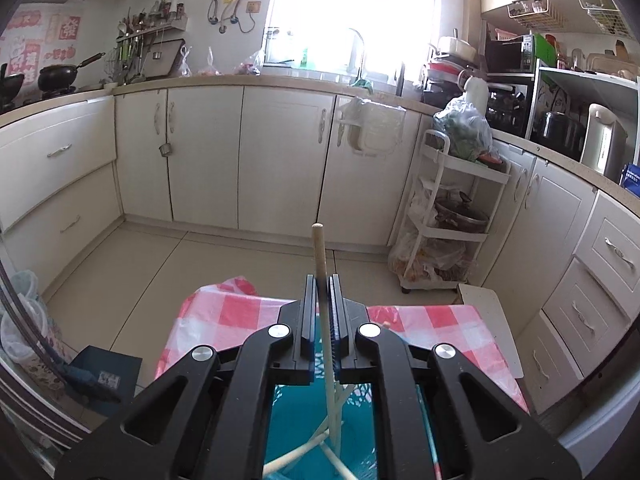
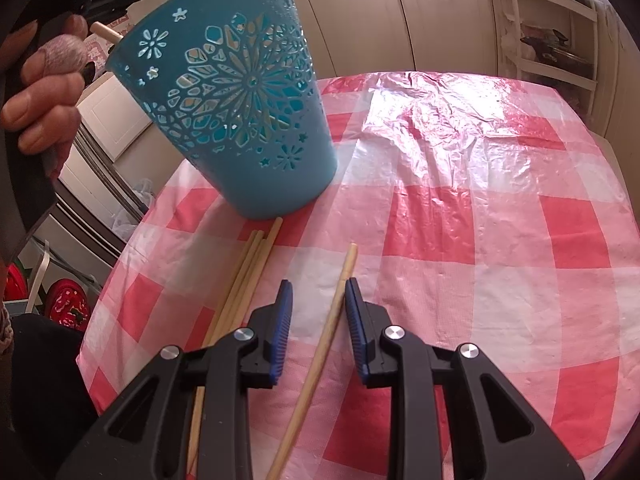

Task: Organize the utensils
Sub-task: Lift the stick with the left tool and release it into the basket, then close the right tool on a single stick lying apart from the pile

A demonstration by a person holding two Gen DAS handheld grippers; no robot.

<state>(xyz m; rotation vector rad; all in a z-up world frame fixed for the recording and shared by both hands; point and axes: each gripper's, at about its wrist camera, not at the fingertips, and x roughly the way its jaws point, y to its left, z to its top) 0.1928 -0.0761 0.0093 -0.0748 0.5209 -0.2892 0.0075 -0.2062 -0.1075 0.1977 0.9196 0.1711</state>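
cream cabinet doors point(image 1: 208, 156) line a beige tiled floor point(image 1: 152, 272); a bright window point(image 1: 352, 8) glares above, white trolley rack point(image 1: 448, 216) beside.

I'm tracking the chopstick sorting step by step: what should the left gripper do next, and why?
Probably open and drop it. The left gripper is shut on a chopstick held above the blue basket, where other chopsticks already rest. The right gripper hangs open over a lone chopstick on the tablecloth.
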